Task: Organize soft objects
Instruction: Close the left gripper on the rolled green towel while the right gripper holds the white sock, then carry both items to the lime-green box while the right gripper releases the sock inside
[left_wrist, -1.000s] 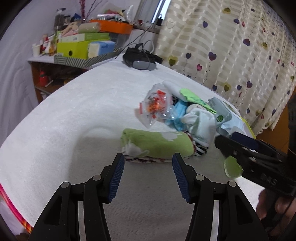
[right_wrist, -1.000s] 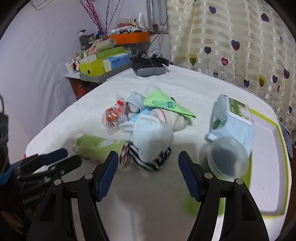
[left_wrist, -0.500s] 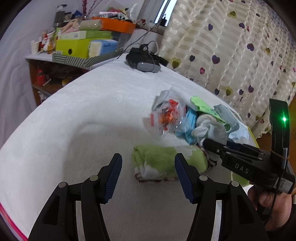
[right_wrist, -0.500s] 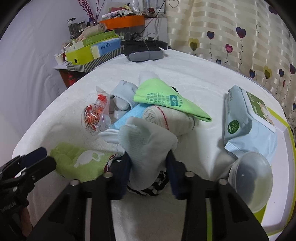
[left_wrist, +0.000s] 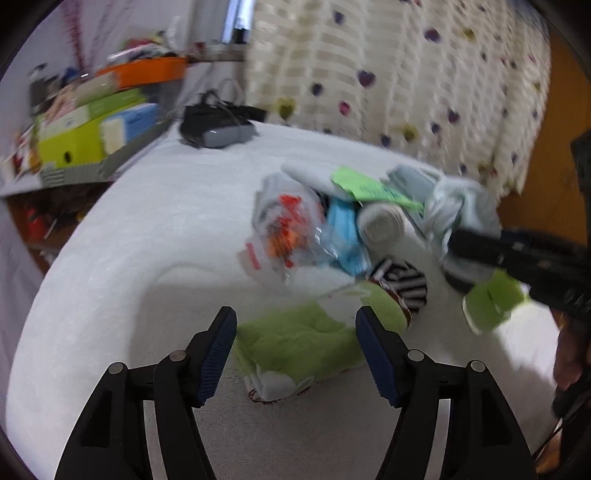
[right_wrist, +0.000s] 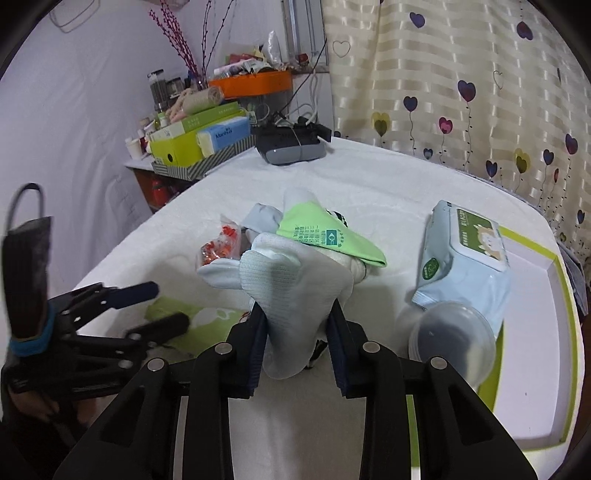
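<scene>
My right gripper (right_wrist: 297, 325) is shut on a pale blue-white sock (right_wrist: 295, 288) and holds it lifted over the pile; it also shows in the left wrist view (left_wrist: 461, 210). My left gripper (left_wrist: 295, 336) is open, its jaws on either side of a folded green towel (left_wrist: 306, 343) on the white bed cover; the towel also shows in the right wrist view (right_wrist: 207, 321). The pile behind holds a green cloth (right_wrist: 325, 236), a rolled white sock (left_wrist: 380, 225), a blue item (left_wrist: 343, 229), a striped black-and-white sock (left_wrist: 402, 284) and a clear bag with orange pieces (left_wrist: 288, 229).
A pack of wet wipes (right_wrist: 465, 258) and a clear plastic lid (right_wrist: 450, 336) lie at the edge of a white tray with a green rim (right_wrist: 546, 332) on the right. A black headset (right_wrist: 291, 144) and stacked boxes (right_wrist: 192, 140) stand at the back. A curtain hangs behind.
My right gripper closed on the pale sock and lifted it off the pile. My left gripper moved forward until its open jaws are on either side of the green towel.
</scene>
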